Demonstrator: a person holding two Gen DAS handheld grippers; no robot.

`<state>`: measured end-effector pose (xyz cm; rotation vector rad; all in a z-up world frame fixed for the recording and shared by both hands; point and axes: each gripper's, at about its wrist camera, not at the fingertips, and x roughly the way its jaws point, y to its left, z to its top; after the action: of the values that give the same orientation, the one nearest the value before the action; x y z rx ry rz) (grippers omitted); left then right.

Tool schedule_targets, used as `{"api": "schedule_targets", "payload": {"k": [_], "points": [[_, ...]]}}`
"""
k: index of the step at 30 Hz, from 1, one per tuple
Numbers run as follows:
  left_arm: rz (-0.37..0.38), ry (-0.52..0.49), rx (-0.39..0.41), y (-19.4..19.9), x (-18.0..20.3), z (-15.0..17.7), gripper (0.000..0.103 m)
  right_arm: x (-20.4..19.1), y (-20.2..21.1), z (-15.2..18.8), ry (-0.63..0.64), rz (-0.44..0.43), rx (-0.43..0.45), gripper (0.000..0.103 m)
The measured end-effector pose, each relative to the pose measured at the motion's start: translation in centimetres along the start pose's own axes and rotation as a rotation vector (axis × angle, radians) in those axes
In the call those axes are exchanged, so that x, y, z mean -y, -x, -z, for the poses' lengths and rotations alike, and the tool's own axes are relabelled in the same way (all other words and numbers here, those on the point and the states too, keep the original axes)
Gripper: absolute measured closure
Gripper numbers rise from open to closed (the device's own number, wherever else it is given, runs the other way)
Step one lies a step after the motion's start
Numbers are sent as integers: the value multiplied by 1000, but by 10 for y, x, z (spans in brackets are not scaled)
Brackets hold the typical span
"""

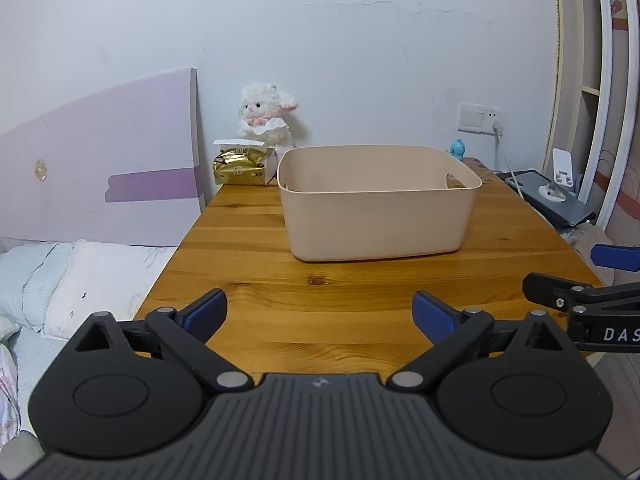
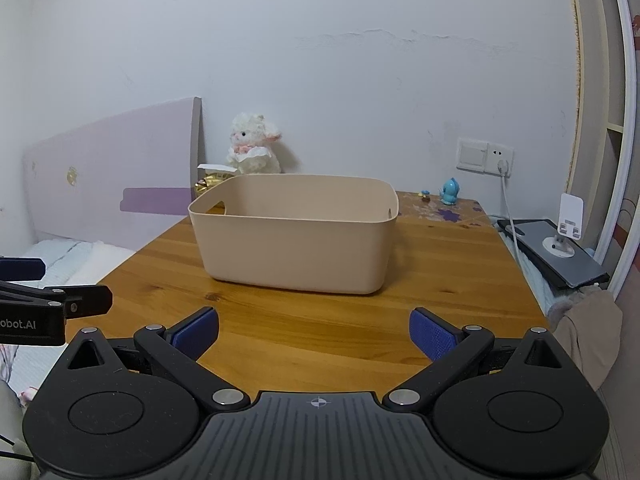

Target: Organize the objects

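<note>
Both spread grippers short of beige bin.

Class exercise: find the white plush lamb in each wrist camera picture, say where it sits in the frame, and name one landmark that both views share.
Left wrist: plush lamb left of centre, against the wall, behind the gold packet.
Right wrist: plush lamb left of centre, beyond the bin's far left corner.
Shared landmark: the beige bin on the wooden table.

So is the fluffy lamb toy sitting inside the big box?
No, the lamb toy sits against the wall behind the box, next to a gold packet.
</note>
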<state>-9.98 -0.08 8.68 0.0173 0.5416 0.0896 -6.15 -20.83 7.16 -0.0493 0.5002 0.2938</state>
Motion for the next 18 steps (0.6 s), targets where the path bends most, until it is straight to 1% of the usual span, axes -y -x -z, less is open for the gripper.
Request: {"api": "schedule_targets", "payload": {"k": [4, 10, 18], "points": [[-3, 8, 0, 2, -1, 1, 0, 1, 1, 2, -6, -3, -9, 0], [-11, -4, -10, 2, 1, 2, 0, 2, -1, 1, -5, -7, -23, 0], [1, 4, -19, 0, 0, 1, 0, 3, -5, 1, -3, -5, -36, 0]]}}
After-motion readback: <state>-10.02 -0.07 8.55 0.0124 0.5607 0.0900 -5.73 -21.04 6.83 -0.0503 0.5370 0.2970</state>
